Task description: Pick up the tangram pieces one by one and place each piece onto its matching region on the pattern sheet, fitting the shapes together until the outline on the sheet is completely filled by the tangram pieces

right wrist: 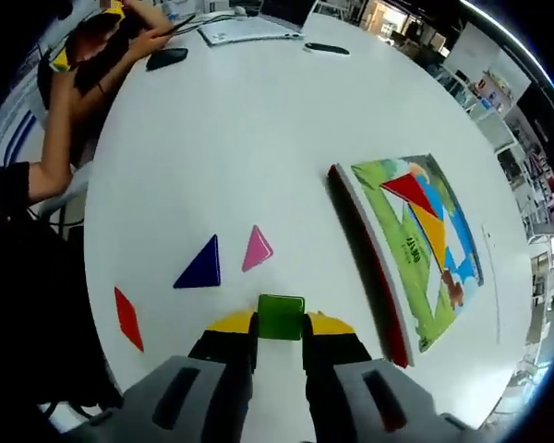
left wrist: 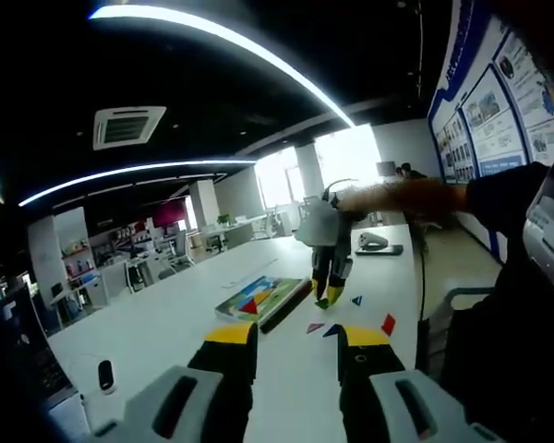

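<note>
My right gripper (right wrist: 282,323) is shut on a green square piece (right wrist: 282,317), held just above the white table (right wrist: 212,148). To its right lies the pattern sheet (right wrist: 448,305) with a red triangle (right wrist: 408,189) and an orange triangle (right wrist: 431,231) on it. A dark blue triangle (right wrist: 201,266), a pink triangle (right wrist: 257,249) and a red parallelogram (right wrist: 127,318) lie loose on the left. My left gripper (left wrist: 298,346) is open and holds nothing. Ahead of it the right gripper (left wrist: 331,272) hangs beside the pattern sheet (left wrist: 258,297), near the red parallelogram (left wrist: 388,324) and a small blue triangle (left wrist: 356,300).
The person's arm (right wrist: 69,120) reaches in along the table's edge. A black mouse (right wrist: 166,58), papers (right wrist: 245,28) and a flat black item (right wrist: 325,48) sit at the far end. A white device (left wrist: 373,242) rests farther off. A small black-and-white object (left wrist: 105,374) stands near the left edge.
</note>
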The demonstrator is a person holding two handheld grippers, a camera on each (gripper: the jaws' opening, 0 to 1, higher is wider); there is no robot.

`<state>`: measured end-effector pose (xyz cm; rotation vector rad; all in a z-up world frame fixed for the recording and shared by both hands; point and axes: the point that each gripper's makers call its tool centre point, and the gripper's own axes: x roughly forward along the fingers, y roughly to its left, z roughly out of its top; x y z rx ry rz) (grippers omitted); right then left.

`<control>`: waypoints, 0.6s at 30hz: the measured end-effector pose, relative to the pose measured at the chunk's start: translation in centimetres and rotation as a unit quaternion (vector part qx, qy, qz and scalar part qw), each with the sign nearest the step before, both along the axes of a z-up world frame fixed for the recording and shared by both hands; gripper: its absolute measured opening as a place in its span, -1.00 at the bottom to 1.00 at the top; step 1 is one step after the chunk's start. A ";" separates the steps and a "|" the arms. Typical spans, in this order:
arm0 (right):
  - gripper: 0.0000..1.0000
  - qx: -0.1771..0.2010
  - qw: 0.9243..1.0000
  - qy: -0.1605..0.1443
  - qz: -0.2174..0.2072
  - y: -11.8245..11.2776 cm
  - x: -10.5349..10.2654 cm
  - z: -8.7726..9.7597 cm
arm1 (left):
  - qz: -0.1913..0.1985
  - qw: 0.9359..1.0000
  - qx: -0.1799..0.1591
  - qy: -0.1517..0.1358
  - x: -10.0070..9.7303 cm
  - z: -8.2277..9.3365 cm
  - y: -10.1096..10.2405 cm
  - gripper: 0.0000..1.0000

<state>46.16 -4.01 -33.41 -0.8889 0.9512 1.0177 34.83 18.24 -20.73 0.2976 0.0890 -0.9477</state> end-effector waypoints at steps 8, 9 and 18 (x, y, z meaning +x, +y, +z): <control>-0.59 -0.021 0.998 -0.050 0.028 0.3 2.1 3.6 | -0.001 1.000 -0.004 -0.003 -0.2 0.2 0.2 -0.28; -0.59 -0.024 0.998 -0.054 0.029 0.2 2.3 3.8 | 0.000 1.000 -0.004 -0.003 -0.1 0.2 0.2 -0.28; -0.59 -0.064 0.993 -0.086 0.048 -1.0 5.8 3.4 | 0.003 1.000 -0.005 -0.001 0.0 0.2 0.3 -0.29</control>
